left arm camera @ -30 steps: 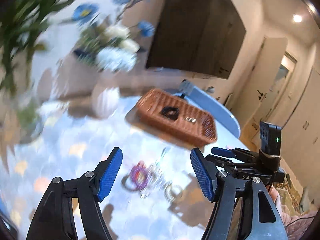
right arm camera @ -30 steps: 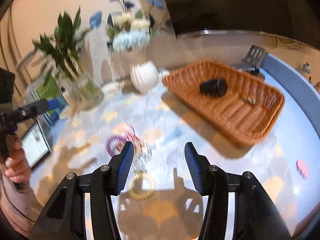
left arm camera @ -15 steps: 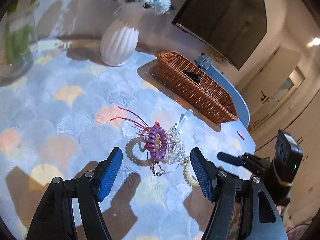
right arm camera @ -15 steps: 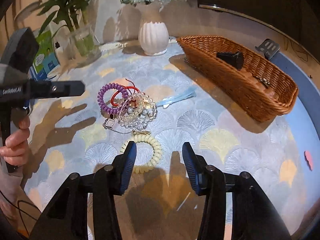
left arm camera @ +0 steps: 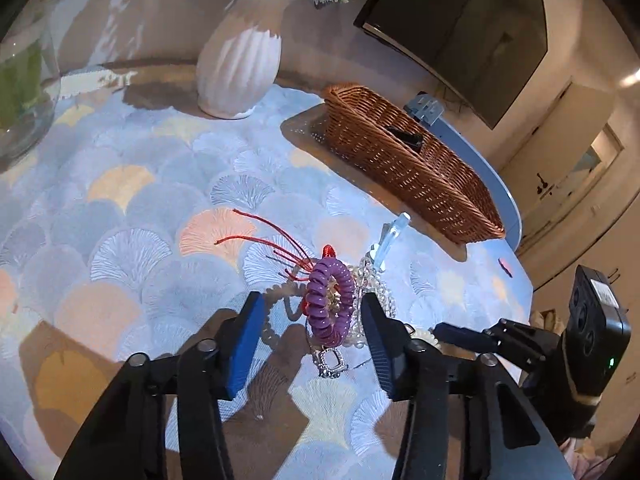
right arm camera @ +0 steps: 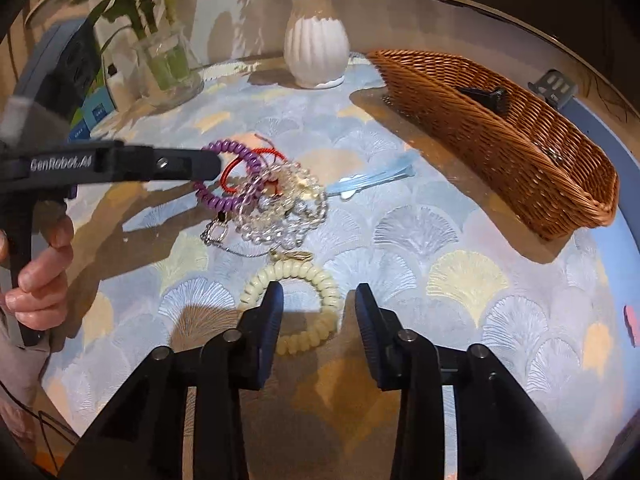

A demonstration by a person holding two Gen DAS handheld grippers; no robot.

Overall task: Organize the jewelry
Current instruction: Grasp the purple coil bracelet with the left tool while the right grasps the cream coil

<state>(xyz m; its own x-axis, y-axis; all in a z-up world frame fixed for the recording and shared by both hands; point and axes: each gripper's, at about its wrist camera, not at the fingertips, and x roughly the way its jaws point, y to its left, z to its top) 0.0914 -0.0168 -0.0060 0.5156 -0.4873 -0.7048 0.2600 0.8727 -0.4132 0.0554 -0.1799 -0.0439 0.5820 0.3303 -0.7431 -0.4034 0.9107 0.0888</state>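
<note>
A pile of jewelry lies on the patterned tablecloth: a purple coil band (left arm camera: 330, 304), a red cord bracelet (left arm camera: 256, 236), clear bead bracelets (right arm camera: 280, 208), a silver chain (right arm camera: 216, 232) and a light blue hair clip (right arm camera: 372, 178). A cream coil band (right arm camera: 304, 308) lies apart, nearer me. My left gripper (left arm camera: 310, 332) is open, its fingers on either side of the purple band. My right gripper (right arm camera: 318, 316) is open, low over the cream band. A wicker basket (right arm camera: 520, 148) holds a black clip (right arm camera: 486, 98).
A white ribbed vase (right arm camera: 316, 46) with flowers stands behind the pile. A glass vase (right arm camera: 168, 64) with green stems stands at the far left. A small pink item (right arm camera: 632, 320) lies near the table's right edge. A TV hangs on the wall.
Both grippers have dropped and moved forward toward the jewelry. The left now brackets the purple band; the right now hangs over the cream band.
</note>
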